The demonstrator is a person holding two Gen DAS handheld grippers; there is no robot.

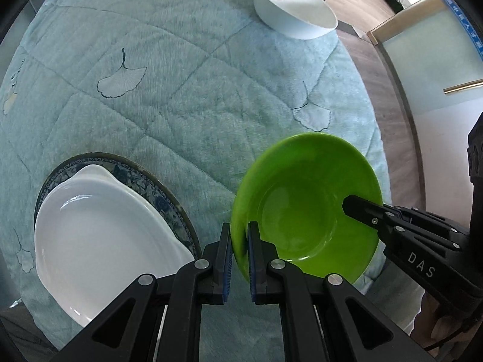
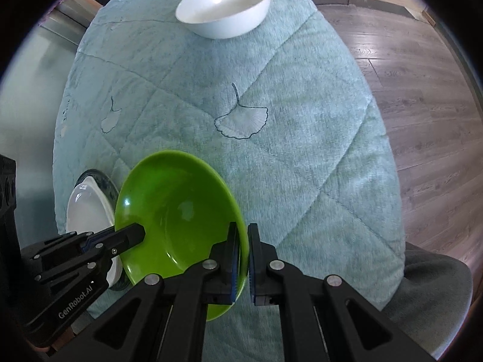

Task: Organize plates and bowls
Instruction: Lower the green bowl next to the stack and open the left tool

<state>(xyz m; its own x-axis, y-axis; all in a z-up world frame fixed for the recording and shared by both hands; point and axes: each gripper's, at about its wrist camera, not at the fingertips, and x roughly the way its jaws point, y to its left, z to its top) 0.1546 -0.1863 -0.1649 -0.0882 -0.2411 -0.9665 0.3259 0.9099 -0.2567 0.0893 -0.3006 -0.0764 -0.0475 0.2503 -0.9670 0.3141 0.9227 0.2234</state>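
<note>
We see a bright green plate [image 1: 305,208] at five o'clock, over a pale teal quilted cloth [image 1: 187,90] stitched with dark-outlined ginkgo leaves. At seven o'clock a plain white dish [image 1: 99,235] sits on a blue-and-white patterned plate [image 1: 145,178]. At one o'clock, a white bowl [image 1: 294,9]. Both grippers are black with blue pads.

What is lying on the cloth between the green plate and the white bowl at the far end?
Nothing: between green plate and white bowl only bare quilted cloth shows, in both wrist views.

Soft daylight, heavy fisheye vignetting
</note>
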